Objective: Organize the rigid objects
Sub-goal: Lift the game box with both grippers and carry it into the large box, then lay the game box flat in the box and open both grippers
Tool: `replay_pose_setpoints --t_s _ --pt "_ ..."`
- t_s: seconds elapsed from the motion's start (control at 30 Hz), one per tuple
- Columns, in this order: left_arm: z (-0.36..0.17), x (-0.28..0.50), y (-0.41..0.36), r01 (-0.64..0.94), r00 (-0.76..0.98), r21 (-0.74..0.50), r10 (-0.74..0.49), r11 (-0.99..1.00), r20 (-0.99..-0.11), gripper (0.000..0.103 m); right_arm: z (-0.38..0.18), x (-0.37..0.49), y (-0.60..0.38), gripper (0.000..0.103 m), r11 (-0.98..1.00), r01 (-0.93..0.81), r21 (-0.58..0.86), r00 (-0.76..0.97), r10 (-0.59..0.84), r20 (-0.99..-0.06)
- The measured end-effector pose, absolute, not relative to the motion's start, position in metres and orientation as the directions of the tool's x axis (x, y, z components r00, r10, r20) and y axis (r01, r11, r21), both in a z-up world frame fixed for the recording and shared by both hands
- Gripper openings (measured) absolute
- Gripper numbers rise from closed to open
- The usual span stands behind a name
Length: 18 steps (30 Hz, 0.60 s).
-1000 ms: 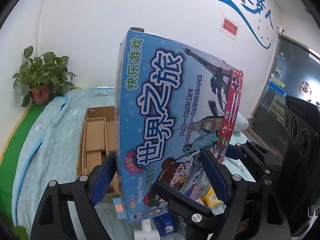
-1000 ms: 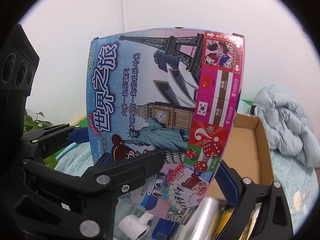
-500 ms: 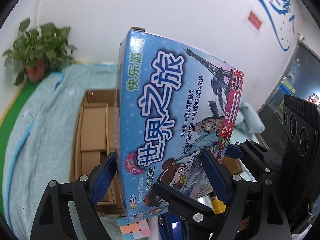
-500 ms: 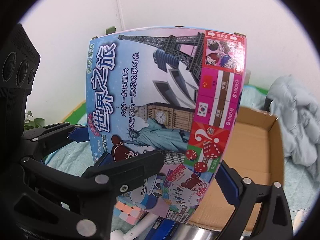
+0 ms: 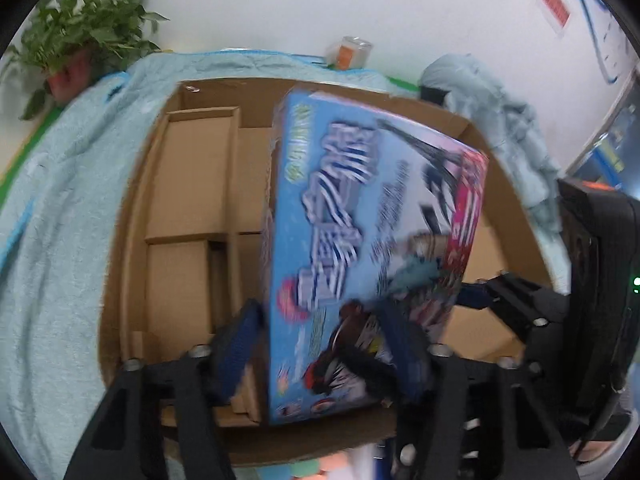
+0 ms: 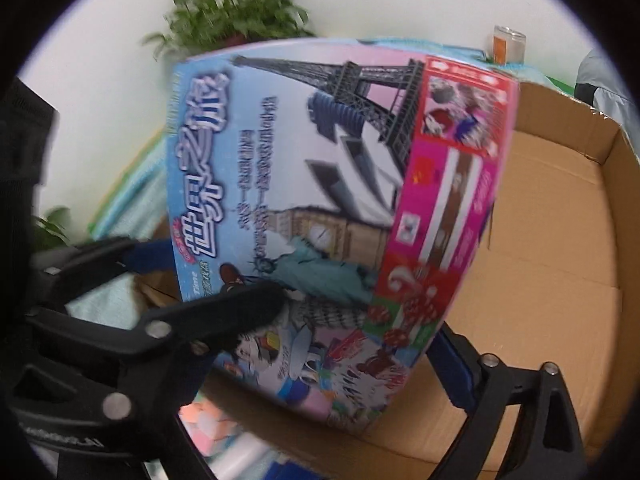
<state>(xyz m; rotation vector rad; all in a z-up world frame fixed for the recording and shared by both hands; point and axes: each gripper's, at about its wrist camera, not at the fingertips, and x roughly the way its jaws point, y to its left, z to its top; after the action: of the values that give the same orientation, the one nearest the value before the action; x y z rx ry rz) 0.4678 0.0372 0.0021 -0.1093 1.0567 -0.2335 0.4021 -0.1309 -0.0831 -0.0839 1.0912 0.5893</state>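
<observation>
Both wrist views, blurred, close above carton (image 5: 132, 216).

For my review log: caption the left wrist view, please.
Both grippers, left gripper and right gripper, hold a board game box above an open cardboard box.

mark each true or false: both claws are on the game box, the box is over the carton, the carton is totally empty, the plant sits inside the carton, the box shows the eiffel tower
1. Both claws grip the game box: true; the left claw and the right claw each clamp it.
2. The box is over the cardboard carton: true.
3. The carton is totally empty: false; smaller brown boxes lie along its left side.
4. The potted plant sits inside the carton: false; it stands by the wall, beyond the blue blanket.
5. The box shows the Eiffel Tower: true.
</observation>
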Motion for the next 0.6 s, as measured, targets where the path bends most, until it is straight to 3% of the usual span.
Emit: replay_pose_setpoints --t_s 0.2,0.43,0.6 --pt "-0.020 0.463 0.049 0.114 0.470 -0.214 -0.242 0.970 -0.849 0.037 -0.093 0.418 -0.123 0.085 0.855 -0.469 0.219 0.287 0.383 -0.878" --pt "0.004 0.430 0.050 0.174 0.519 -0.236 -0.292 0.956 -0.804 0.036 -0.096 0.444 -0.123 0.085 0.862 -0.449 0.234 0.220 0.360 -0.907" --pt "0.032 0.390 0.059 0.169 0.626 -0.193 -0.257 0.967 -0.736 0.049 -0.089 0.445 -0.132 0.085 0.864 -0.457 0.213 0.243 0.351 -0.904"
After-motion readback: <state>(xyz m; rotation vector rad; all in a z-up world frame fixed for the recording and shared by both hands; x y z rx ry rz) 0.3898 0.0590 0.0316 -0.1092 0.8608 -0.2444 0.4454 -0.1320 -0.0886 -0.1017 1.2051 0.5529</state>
